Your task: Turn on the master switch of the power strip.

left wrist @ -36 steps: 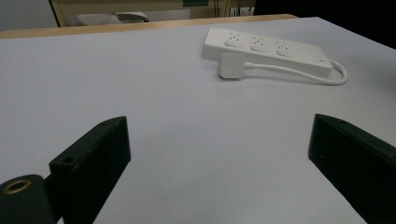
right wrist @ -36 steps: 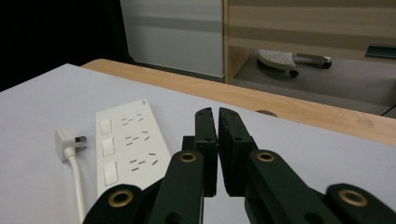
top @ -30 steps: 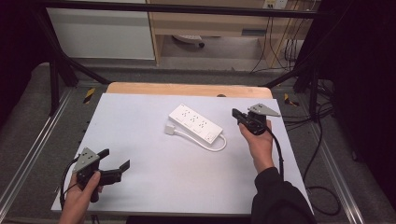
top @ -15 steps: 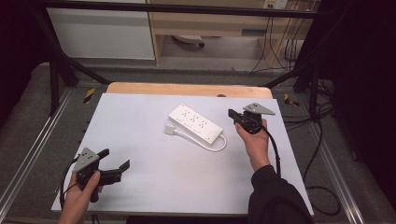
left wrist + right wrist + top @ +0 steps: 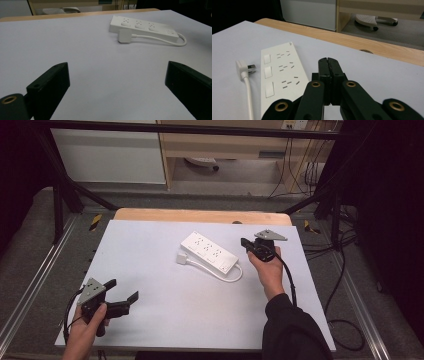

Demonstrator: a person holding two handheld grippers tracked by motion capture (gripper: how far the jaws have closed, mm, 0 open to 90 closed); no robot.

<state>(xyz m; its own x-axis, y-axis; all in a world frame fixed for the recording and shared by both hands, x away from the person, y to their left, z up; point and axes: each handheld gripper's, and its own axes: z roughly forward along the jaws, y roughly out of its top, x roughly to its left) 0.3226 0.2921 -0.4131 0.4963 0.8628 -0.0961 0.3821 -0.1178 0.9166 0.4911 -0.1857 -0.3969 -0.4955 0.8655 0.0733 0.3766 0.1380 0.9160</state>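
A white power strip (image 5: 208, 252) lies slantwise in the middle of the white table top, its short cable looped back and its plug (image 5: 182, 258) resting beside its left end. My right gripper (image 5: 246, 242) is shut with nothing in it, just off the strip's right end. In the right gripper view the closed jaws (image 5: 327, 61) point past the strip (image 5: 282, 75) and plug (image 5: 243, 67). My left gripper (image 5: 121, 290) rests open at the table's front left, far from the strip. Its view has the strip (image 5: 145, 26) and plug (image 5: 124, 36) ahead.
The white sheet (image 5: 150, 240) covers most of the table, and a wooden strip (image 5: 200, 215) with a round hole shows along the far edge. Metal frame rails (image 5: 30, 290) run along both sides. Cables lie on the floor at the right (image 5: 345, 320).
My right hand has shifted slightly left, nearer the strip's right end, jaws still shut. The left hand and the power strip have stayed put.
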